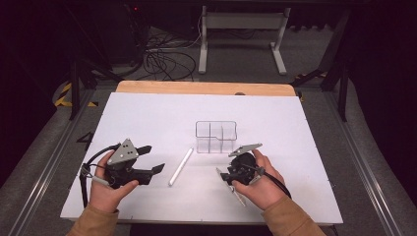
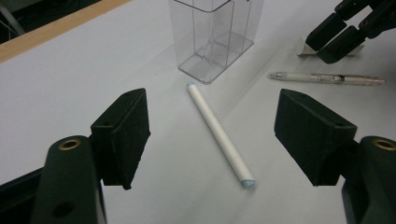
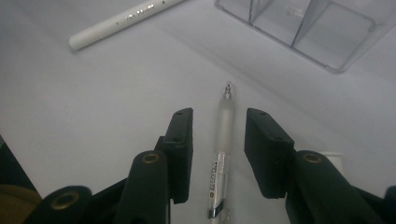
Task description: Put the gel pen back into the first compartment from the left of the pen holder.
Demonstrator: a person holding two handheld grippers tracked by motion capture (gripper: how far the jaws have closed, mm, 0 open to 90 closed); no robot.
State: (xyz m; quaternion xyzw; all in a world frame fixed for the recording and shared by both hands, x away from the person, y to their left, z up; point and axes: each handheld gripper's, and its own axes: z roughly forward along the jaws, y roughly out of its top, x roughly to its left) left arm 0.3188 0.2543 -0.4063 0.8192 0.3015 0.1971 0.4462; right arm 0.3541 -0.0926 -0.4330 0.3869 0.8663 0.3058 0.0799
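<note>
A person sits at a white table with a two-jaw gripper in each hand.

Hidden or unclear: in the high view the right gripper points down at the table, and the hand covers most of the clear pen beneath it, so just a thin tip pokes out near the front edge. In the right gripper view the pen's back end runs off the bottom edge. A small white object lies behind the right gripper's jaws in the left gripper view, too covered to identify.

Writing: dark print runs along the clear pen's barrel, too blurred to read. A row of small marks shows on the white pen, also unreadable.

Grippers: the right gripper's jaws stand narrow, one on each side of the clear pen, with a slim gap left on both sides; the pads do not press it. The pen lies flat on the table. The left gripper has its jaws wide apart with nothing between them, hovering left of the white pen.

Around: a clear plastic organiser with inner dividers stands upright just beyond both pens, empty. The white pen has pale blue ends and lies slanted in front of it, well apart from the clear pen. Beyond the table a wooden edge, cables and a white frame stand on a grey floor.
</note>
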